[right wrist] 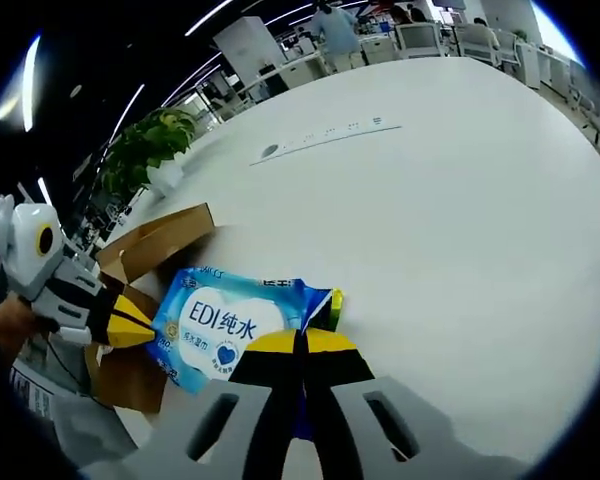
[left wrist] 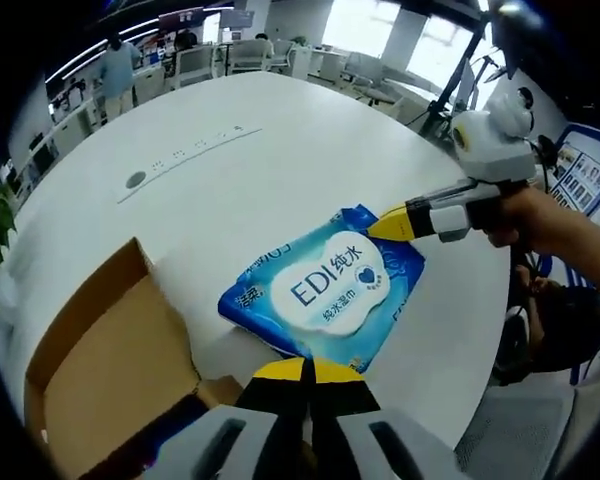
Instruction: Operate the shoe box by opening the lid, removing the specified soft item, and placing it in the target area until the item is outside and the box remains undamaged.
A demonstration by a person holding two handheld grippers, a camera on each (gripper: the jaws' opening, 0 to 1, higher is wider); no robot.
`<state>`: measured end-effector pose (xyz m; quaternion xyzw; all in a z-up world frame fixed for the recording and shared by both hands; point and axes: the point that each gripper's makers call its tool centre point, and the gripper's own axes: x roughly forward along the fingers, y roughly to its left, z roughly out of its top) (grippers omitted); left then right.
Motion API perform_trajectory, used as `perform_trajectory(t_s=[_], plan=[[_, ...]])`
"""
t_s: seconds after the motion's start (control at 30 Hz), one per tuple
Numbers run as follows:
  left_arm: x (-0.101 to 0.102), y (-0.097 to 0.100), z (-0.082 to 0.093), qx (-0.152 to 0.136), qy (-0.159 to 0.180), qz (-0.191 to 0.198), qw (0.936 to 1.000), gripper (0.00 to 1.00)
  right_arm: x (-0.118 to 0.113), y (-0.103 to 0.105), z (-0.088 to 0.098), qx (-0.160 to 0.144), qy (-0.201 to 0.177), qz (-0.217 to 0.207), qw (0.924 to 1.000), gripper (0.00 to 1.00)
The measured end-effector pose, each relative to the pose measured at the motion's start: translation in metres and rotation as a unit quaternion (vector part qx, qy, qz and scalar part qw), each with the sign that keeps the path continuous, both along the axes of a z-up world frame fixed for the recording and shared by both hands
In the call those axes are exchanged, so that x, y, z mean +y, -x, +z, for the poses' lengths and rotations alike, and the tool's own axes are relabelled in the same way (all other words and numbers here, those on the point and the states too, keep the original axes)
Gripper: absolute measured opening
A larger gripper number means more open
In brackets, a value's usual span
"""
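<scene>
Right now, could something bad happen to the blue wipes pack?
Maybe. Both the left gripper and the right gripper pinch the wipes pack at opposite edges, so pulling apart might tear it. It is also held close to the open shoe box, whose flap it could bump.

Both grippers (left wrist: 305, 372) (left wrist: 385, 224) pinch the wipes pack (left wrist: 325, 287) — seemingly above the table (left wrist: 280, 130)

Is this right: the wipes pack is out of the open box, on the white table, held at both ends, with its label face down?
Not quite. The left gripper view shows the wipes pack with its label face up, its print readable. The rest holds: it is out of the open box, on the table, pinched by left gripper and right gripper.
</scene>
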<state>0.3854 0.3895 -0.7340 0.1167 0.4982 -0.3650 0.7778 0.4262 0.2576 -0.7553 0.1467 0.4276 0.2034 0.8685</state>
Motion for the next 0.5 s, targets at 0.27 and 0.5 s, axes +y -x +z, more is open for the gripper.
perform_trajectory(t_s=[0.27, 0.5], plan=[[0.0050, 0.0028, -0.0011, -0.007, -0.014, 0.006, 0.9999, 0.03, 0.0007, 0.0002, 0.0027, -0.016, 0.015, 0.010, 0.9997, 0.00], [0.0026, 0.0066, 0.0047, -0.009, -0.001, 0.009, 0.9999, 0.13, -0.0013, 0.0001, 0.0041, -0.029, 0.040, 0.017, 0.9986, 0.03]])
